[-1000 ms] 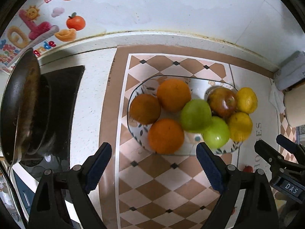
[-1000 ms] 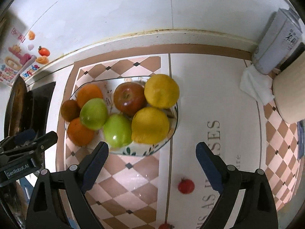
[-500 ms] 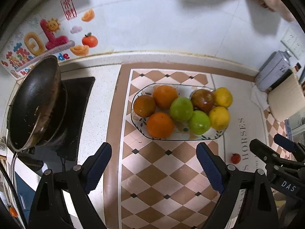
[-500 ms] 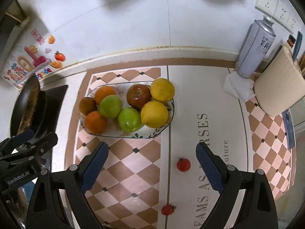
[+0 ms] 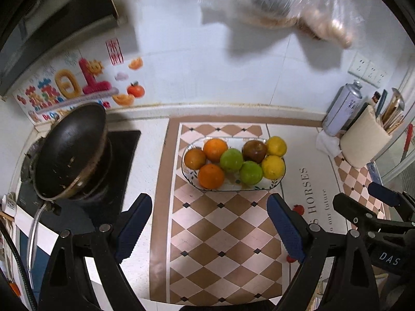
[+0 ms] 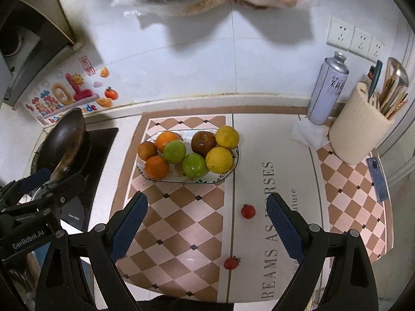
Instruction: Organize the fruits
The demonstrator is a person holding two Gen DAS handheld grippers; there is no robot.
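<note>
An oval patterned dish on the checkered mat holds oranges, two green apples, a dark red apple and two lemons. Two small red tomatoes lie loose on the mat in front of the dish. My left gripper is open and empty, well short of the dish. My right gripper is open and empty, above the tomatoes.
A black wok sits on the stove at the left. A spray can, a crumpled tissue and a cream utensil holder stand at the back right. A phone lies at the right edge. Plastic bags hang on the wall.
Both grippers have pulled back and up from the dish, so it looks smaller and farther. Both stay open and empty. The fruit has not moved.
</note>
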